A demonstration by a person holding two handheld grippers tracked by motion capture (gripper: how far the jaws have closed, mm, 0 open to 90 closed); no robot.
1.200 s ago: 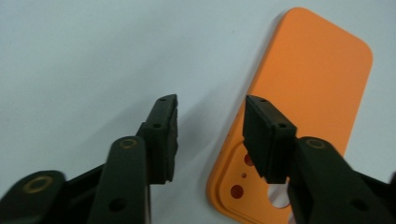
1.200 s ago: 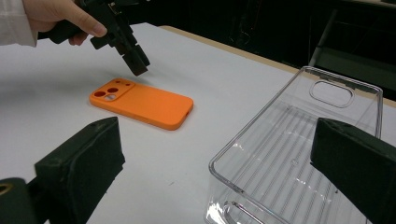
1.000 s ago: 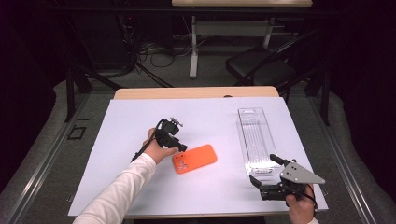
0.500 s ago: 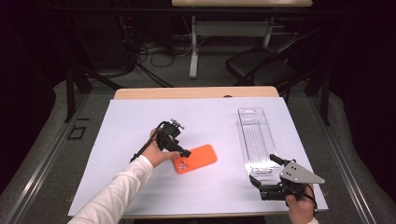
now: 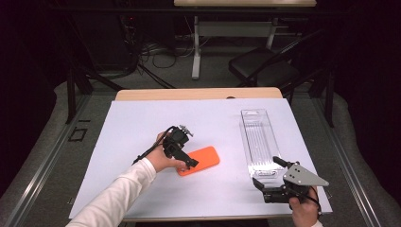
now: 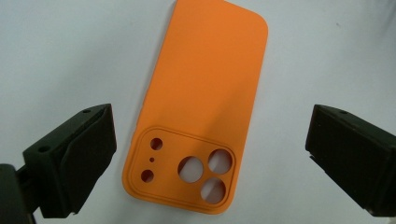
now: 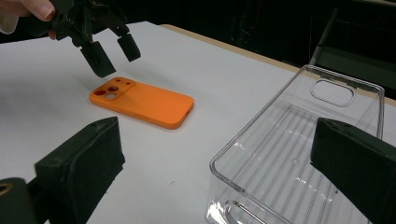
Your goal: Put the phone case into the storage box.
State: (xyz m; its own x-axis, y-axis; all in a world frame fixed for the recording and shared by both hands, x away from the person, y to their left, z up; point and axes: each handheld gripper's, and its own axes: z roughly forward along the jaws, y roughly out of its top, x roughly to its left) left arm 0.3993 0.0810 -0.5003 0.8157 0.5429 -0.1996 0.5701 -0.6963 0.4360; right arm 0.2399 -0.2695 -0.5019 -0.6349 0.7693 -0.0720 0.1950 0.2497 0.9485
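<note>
Both left gripper (image 6: 205,154) jaws spread above the orange phone case (image 6: 201,102).

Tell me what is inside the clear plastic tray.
The clear plastic tray holds nothing: through it show only its own ribbed floor and the white table cover. The right gripper's jaws stand open at its near end and hide a little of that corner.

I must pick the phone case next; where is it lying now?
In the high view the orange phone case lies left of the clear tray, directly under the open left tool.
</note>
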